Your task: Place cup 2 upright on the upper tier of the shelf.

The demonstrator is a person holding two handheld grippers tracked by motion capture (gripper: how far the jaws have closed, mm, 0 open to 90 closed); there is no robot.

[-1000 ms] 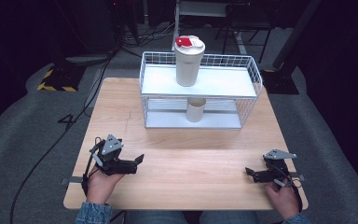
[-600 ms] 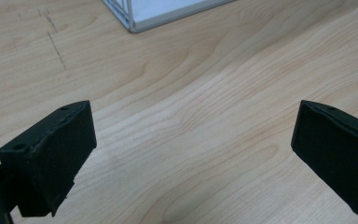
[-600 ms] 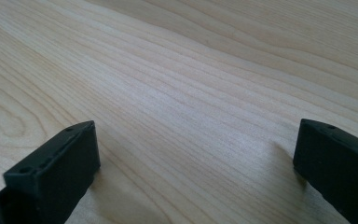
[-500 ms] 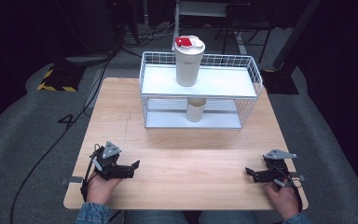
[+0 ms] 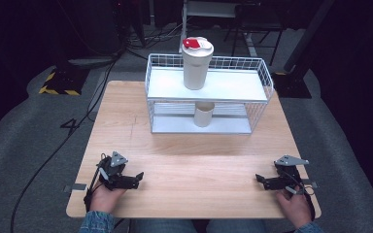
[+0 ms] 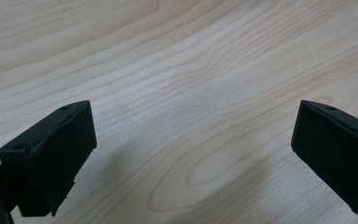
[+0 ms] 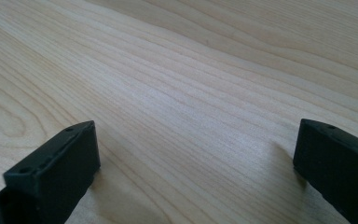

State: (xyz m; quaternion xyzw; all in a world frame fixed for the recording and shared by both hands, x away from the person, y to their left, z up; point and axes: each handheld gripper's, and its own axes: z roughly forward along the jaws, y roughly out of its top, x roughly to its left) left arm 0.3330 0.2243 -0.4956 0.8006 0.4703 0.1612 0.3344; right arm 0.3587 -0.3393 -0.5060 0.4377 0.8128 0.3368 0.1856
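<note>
The left gripper (image 5: 137,177) has drawn back to the table's (image 5: 194,165) near edge — jaws wide, empty. The right gripper (image 5: 261,180) stays put, likewise wide. Both lie well short of the wire rack (image 5: 257,92) holding a red-lidded cup (image 5: 197,63); no writing legible.

A lab or recording studio: a bare light wooden table (image 5: 189,145) stands on grey carpet (image 5: 24,131) in a dark room, with black cables (image 5: 53,150) trailing past its left edge, yellow-black hazard tape (image 5: 56,83) and equipment stands behind.
</note>
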